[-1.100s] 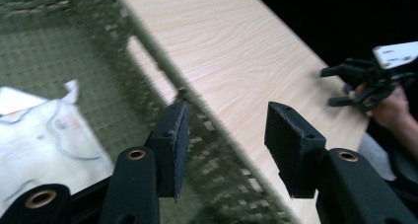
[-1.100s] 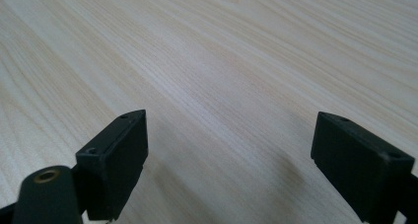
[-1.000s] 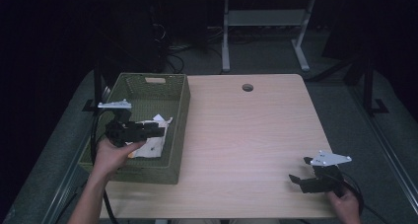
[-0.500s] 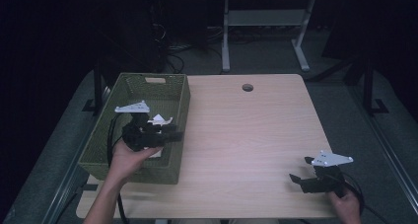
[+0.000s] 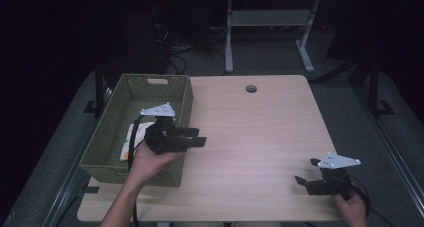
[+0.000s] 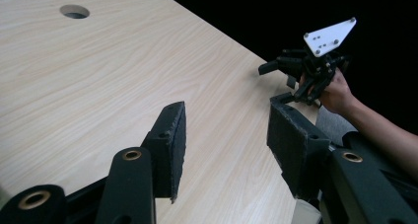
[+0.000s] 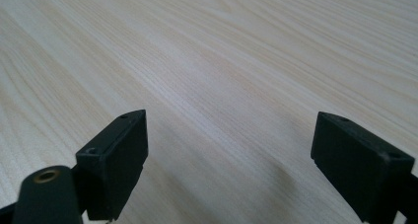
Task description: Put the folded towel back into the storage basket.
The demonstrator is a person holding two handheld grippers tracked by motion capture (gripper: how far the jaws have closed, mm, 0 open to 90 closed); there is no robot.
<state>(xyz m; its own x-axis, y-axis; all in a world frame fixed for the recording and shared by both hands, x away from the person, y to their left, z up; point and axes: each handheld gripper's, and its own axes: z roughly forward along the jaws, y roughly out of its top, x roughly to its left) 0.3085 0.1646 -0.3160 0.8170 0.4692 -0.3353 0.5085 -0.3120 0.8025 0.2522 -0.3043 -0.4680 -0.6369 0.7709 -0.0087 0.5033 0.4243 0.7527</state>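
My left gripper (image 5: 201, 137) hangs over the right wall of a green woven basket (image 5: 186, 94), and its black jaws point right across the light wooden table (image 5: 260, 132). In the left gripper view the left gripper (image 6: 226, 130) stands open over bare wood with nothing between its pads. White packets or papers (image 5: 131, 137) lie in the basket, partly hidden by the hand. My right gripper (image 5: 304, 173) rests low at the table's near right corner, with its jaws turned left. The right gripper (image 7: 229, 150) is open and holds nothing. The left gripper view also shows the right gripper (image 6: 270, 83) far off.
A round cable hole (image 5: 251, 89) sits near the table's far edge. The basket fills the table's left side. Behind the table stand a grey desk frame (image 5: 229, 42) and loose cables on a dark floor.
My left gripper has moved right, from above the inside of the basket to over its right wall and the table beside it. The right gripper has stayed in place.
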